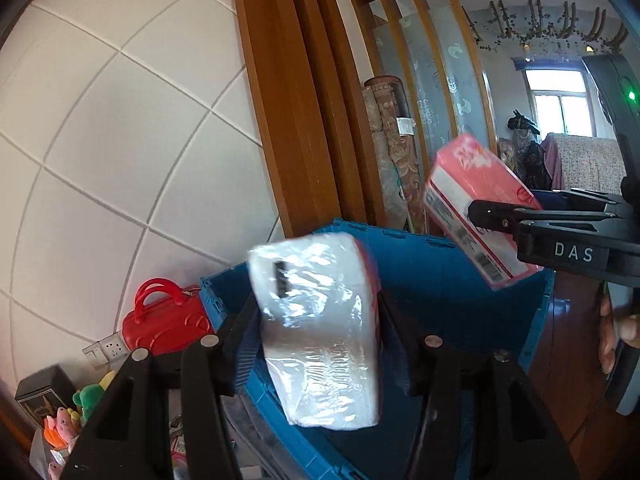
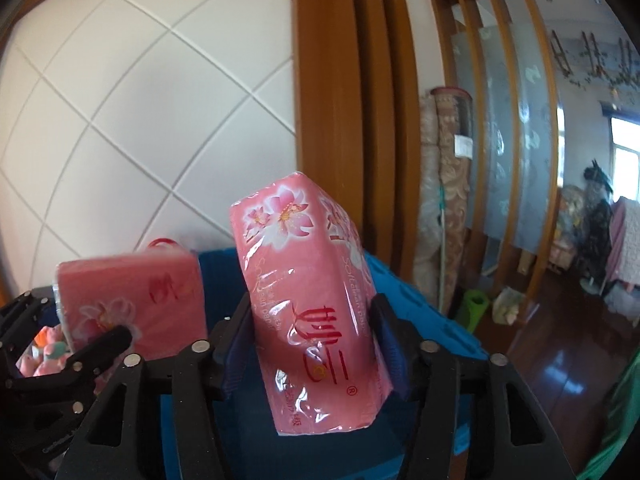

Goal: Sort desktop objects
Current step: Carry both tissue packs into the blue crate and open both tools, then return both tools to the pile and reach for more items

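Observation:
My left gripper is shut on a tissue pack, its white underside facing the camera, held above the open blue crate. My right gripper is shut on a second pink tissue pack with a flower print, also held over the crate. In the left wrist view the right gripper comes in from the right, holding its pack above the crate's far right corner. In the right wrist view the left gripper and its pack are at the left.
A red toy handbag stands left of the crate by the tiled wall. Plush toys and a dark box lie at lower left. Rolled carpets lean behind the crate. Wooden door frame and floor are to the right.

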`<state>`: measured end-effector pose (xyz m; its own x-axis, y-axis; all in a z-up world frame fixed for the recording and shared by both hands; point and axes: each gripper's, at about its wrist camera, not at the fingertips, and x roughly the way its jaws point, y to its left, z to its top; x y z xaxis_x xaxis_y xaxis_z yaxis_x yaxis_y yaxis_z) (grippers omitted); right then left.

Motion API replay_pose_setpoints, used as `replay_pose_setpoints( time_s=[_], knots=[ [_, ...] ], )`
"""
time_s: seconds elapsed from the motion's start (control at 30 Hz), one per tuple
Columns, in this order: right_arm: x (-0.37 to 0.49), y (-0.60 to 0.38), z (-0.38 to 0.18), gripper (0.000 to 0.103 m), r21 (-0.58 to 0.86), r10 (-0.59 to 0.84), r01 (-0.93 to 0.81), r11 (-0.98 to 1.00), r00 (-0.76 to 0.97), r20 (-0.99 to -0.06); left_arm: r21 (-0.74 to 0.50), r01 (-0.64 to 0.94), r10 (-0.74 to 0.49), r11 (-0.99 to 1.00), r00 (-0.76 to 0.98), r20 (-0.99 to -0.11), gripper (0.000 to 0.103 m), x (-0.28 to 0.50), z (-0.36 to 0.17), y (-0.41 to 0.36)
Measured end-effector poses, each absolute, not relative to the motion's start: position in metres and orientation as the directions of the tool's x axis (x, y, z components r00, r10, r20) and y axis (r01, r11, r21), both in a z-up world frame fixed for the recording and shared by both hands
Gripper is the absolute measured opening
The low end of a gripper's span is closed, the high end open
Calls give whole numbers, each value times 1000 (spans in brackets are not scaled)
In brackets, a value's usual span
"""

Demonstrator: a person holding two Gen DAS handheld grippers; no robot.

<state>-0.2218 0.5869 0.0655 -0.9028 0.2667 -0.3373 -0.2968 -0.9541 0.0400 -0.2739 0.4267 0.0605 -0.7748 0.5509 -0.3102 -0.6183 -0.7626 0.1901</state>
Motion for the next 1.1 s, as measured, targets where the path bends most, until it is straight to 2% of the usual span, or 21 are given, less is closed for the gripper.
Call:
replay_pose_setpoints(
  time_s=[0.1,0.13,0.2,0.33,0.47,0.57,0.93,1.1],
  knots=[
    [-231,600,65,80,22,300,-324,-946,-897,-324,208,-573,512,-793,-811,-281,86,-271,66,432],
    [-233,601,66,83,22,296,-320,-947,-899,-321,210,-561,504,-801,-821,-267,88,-269,68,432],
    [-233,597,69,83,19,294,-316,-949,-903,-312,202,-550,498,-811,-829,-255,89,-263,71,421],
    [-222,584,68,95,27,299,-320,-947,-910,-287,188,-519,465,-834,-844,-268,91,-261,65,407],
    [-204,571,60,97,36,277,-298,-954,-921,-272,171,-505,451,-846,-848,-277,91,-255,56,389],
    [-190,556,53,103,30,262,-279,-960,-929,-262,169,-491,435,-854,-854,-286,91,-248,49,378],
    [-173,512,37,103,43,141,-158,-986,-951,-274,168,-368,304,-915,-899,-316,91,-228,23,319],
    [-166,489,34,103,54,62,-79,-995,-963,-261,168,-262,201,-950,-929,-312,91,-211,4,282]
  ],
)
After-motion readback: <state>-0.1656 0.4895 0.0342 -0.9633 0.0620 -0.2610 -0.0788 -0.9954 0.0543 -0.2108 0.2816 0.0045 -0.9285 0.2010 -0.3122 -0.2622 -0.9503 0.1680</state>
